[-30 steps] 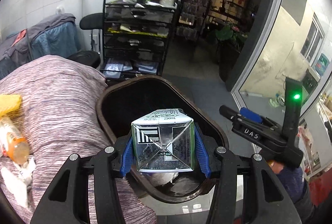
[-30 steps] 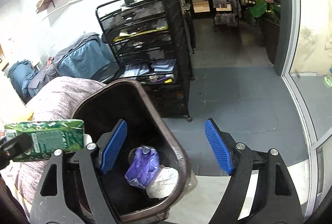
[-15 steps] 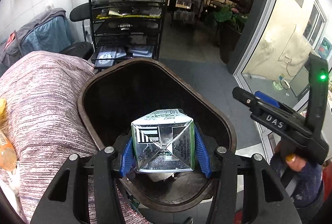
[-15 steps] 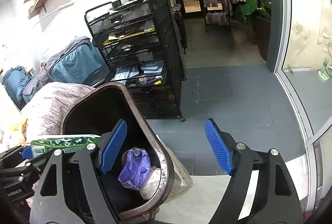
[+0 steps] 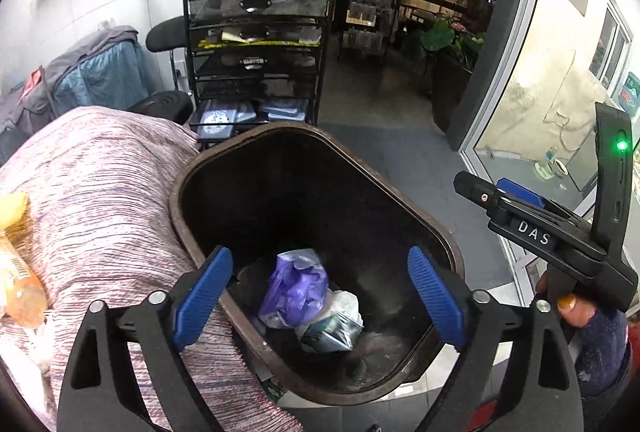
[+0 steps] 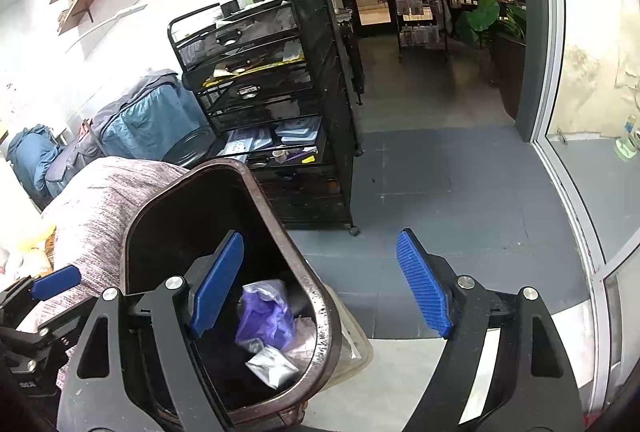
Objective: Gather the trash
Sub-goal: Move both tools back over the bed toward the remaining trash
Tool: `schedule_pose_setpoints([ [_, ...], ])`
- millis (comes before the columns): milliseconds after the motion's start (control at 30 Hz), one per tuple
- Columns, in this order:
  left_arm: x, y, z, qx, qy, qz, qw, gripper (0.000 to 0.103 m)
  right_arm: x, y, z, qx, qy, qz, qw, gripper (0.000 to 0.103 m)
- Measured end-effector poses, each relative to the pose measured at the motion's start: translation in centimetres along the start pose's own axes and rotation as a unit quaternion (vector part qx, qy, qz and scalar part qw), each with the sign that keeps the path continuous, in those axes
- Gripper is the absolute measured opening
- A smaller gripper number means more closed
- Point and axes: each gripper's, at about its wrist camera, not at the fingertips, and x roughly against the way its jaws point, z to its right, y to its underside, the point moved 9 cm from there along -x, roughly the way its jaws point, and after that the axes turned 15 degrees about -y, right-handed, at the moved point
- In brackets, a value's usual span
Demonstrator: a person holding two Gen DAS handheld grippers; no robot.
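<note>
The silvery carton (image 5: 334,330) lies at the bottom of the dark, rounded plastic bin (image 5: 436,228), touching a crumpled purple bag (image 5: 296,288) at its 11 o'clock. My left gripper (image 5: 320,288) hangs above, ribbed blue pads apart and empty. My right gripper (image 6: 320,288) is likewise spread. Striped knit cloth (image 5: 92,199) lies at the bin's 9 o'clock.

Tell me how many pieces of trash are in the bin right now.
3 visible in the bin: purple bag, white wad beside it, silver carton in front. More may lie underneath.
</note>
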Motion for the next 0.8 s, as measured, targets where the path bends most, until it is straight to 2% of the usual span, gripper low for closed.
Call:
schedule_pose_setpoints([
  [67,0.6,0.0,-0.4,0.004,-0.007,0.005,1.0000,0.091,-0.1,0.1,-0.4,0.002,-0.005,-0.001,1.000,0.079],
  [133,1.3,-0.1,-1.0,0.010,-0.009,0.012,0.9998,0.092,-0.1,0.0,-0.9,0.005,-0.011,0.000,1.000,0.085],
  [400,5.6,0.0,-4.4,0.038,-0.035,0.053,0.9973,0.097,-0.2,0.2,-4.9,0.031,-0.049,-0.008,0.998,0.085],
  [633,9.0,1.3,-8.4,0.077,-0.060,0.079,0.9920,0.097,-0.6,1.3,-11.2,0.079,-0.106,-0.023,0.991,0.085],
  [800,10.4,3.1,-12.2,0.098,-0.102,0.084,0.9864,0.097,-1.0,2.3,-16.6,0.116,-0.150,-0.039,0.981,0.085],
])
